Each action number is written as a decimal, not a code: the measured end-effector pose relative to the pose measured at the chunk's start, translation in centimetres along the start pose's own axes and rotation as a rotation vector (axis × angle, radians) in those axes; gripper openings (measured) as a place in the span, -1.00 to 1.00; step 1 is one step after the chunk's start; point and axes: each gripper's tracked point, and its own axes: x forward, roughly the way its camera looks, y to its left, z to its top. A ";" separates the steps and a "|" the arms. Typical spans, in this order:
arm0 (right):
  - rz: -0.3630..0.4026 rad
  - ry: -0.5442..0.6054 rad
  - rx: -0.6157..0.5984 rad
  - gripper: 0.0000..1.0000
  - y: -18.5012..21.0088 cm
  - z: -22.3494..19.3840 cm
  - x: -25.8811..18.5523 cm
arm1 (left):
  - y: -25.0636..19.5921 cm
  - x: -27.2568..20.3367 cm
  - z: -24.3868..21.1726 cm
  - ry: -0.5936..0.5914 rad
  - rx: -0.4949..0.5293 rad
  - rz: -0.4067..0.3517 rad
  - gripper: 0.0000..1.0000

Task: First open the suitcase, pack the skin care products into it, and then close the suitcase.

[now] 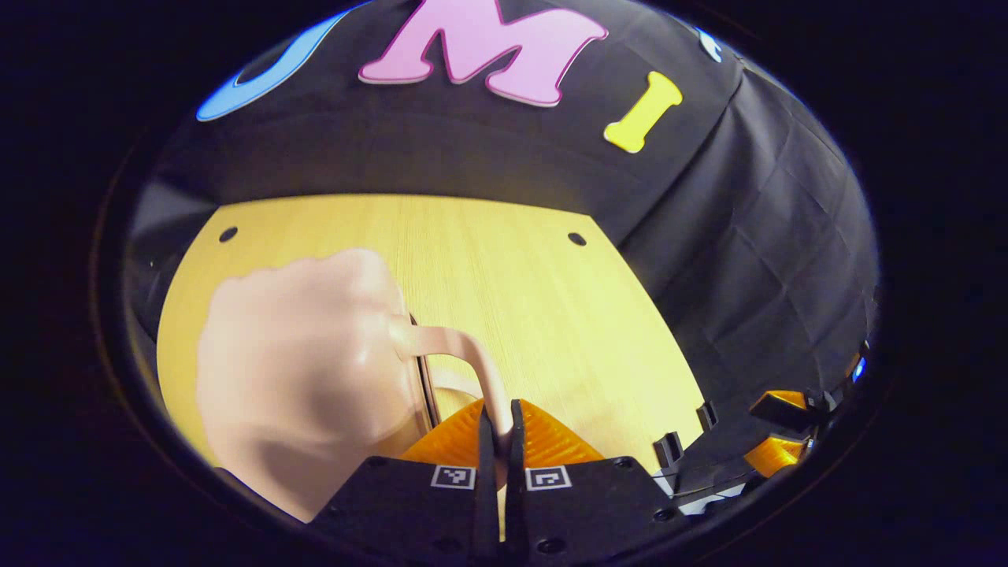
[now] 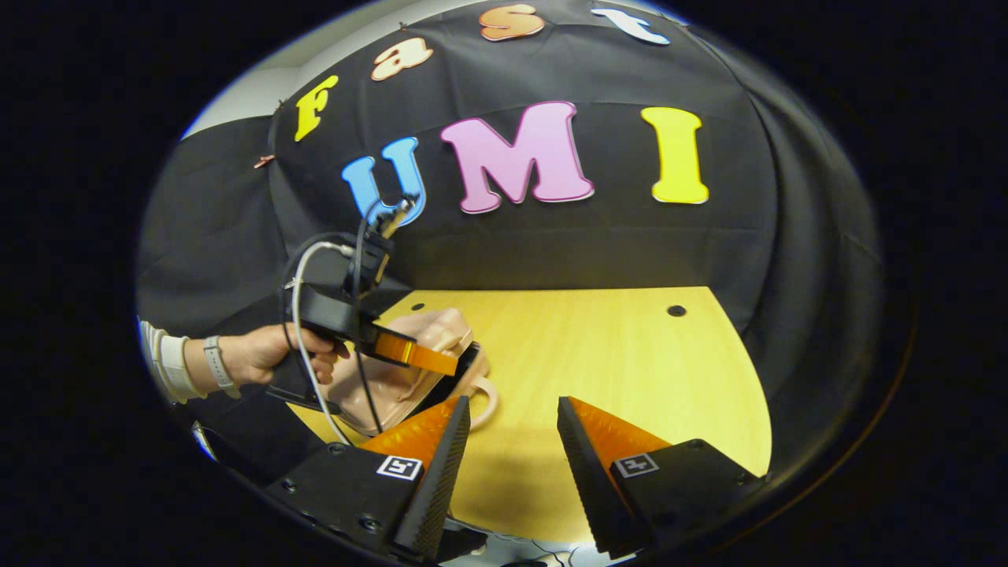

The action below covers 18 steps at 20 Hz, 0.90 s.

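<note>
Wooden desk (image 2: pixel 630 362) carries pink suitcase (image 1: pixel 299 370) at left. Left gripper (image 1: pixel 498 429) clamped on suitcase handle (image 1: pixel 465 354). Right gripper (image 2: pixel 512 441) wide open, holding nothing, above desk beside suitcase.

left gripper (image 1: pixel 498 429) clamped, right gripper (image 2: pixel 510 441) apparently spread wide, idle
</note>
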 end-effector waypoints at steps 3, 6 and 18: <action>-0.064 0.016 0.010 0.45 -3.2 -1.5 -3.3 | -0.4 2.1 -1.2 0.034 0.030 0.054 -0.74; -0.097 0.033 -0.004 0.45 -5.2 -2.4 -5.5 | -0.2 2.1 -1.7 0.043 0.113 0.188 -0.47; -0.155 -0.370 -0.159 0.89 -4.3 14.3 -9.0 | -16.0 -25.5 9.9 -0.802 0.278 0.269 0.92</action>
